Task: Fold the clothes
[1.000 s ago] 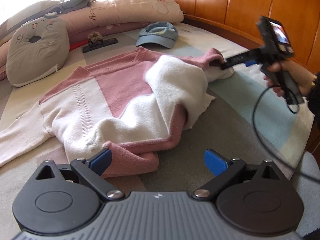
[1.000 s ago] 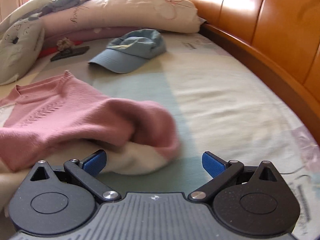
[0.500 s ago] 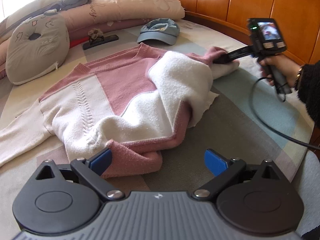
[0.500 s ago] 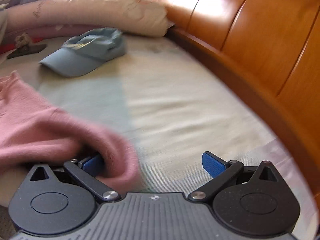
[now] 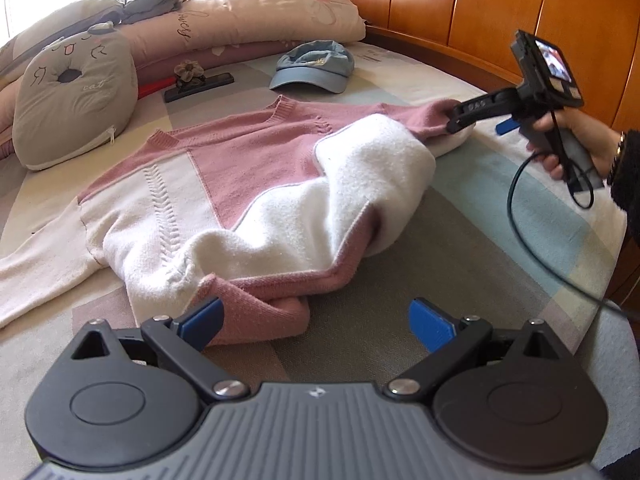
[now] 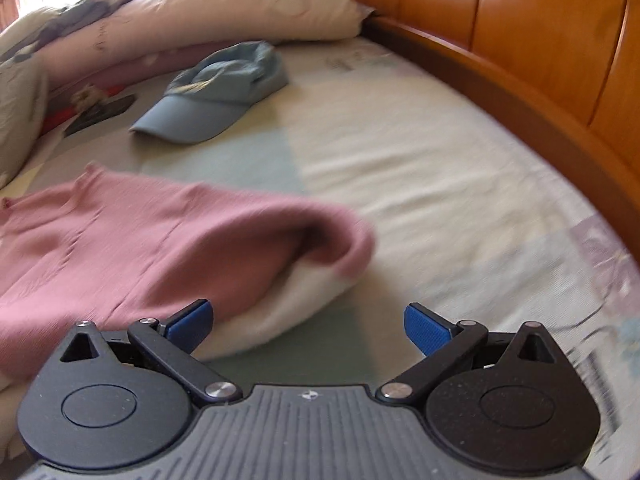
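Sweater: the pink and white sweater (image 5: 224, 200) is lying on the bed (image 5: 460, 248), and one side is already flopped over onto the middle, so the white inside is showing.
What is changing: the right tool (image 6: 307, 322) is swinging back toward the sweater. Half a second ago it was pointing more at the wooden headboard (image 6: 520, 20), and now the pink shoulder fold (image 6: 248, 240) is sitting in front of it again.
Right tool: both blue fingers are spread wide and holding nothing. The left finger (image 6: 192, 322) is just beside the fold, maybe touching it, but the picture is blurry. In the left view this tool (image 5: 476, 118) is right at the far pink corner, with a hand (image 5: 576, 144) around its handle.
Left tool: the left tool (image 5: 316, 322) is staying low at the near edge, fingers wide apart, gripping nothing. Its left finger (image 5: 202, 320) is next to the rolled pink hem (image 5: 260, 312).
What it means: I think both tools are getting ready to pinch this folded side, near and far, to smooth it or fold again. No grab is happening yet.
Left to do: the long sleeve (image 5: 36, 264) is sticking out flat and not folded in.
Other things: a blue cap (image 5: 316, 66) is lying well apart from the sweater.
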The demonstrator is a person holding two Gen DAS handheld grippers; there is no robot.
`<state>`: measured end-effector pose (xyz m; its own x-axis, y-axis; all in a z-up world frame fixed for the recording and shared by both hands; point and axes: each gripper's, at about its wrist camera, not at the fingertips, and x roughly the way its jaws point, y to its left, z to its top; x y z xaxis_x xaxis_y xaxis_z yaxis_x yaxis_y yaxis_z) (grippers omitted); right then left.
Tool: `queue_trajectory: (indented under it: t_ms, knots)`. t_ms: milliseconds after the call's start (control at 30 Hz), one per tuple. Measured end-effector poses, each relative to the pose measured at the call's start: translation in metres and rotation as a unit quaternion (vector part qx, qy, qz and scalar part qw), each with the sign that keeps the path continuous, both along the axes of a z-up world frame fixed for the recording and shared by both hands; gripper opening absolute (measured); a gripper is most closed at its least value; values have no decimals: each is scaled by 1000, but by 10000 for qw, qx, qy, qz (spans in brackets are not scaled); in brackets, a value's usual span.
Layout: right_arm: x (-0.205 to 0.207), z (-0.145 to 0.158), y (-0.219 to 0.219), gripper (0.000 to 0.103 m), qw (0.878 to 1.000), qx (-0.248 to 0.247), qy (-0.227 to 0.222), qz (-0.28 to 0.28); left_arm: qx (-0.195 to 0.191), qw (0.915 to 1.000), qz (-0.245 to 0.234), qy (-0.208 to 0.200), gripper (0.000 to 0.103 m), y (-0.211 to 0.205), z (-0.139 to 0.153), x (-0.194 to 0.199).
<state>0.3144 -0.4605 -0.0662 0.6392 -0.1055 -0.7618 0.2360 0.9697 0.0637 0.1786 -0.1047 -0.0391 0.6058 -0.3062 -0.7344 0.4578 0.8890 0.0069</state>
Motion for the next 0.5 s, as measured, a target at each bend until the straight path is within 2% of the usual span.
queue_trajectory:
  t_ms: [100,167,300,400,500]
  knots:
    - [-4,-3,9,103,9986,398,-176,297,32,10000,-29,13,99,-2,-1,-1]
    - [-5,-8,4,103,9950,904,-227,348,53,10000,-49,24,99,-2,-2,-2]
    - [-21,-19,-11,103,9787,1932,-598,361,73,9999,-36,73,99,-3,-7,1]
    - [-32,-29,-31,103,9513,2912,-960,308,102,9999,-36,112,99,-5,-11,4]
    - [-32,-43,-55,103,9168,3760,-1344,37,155,9998,-45,137,99,-10,-14,6]
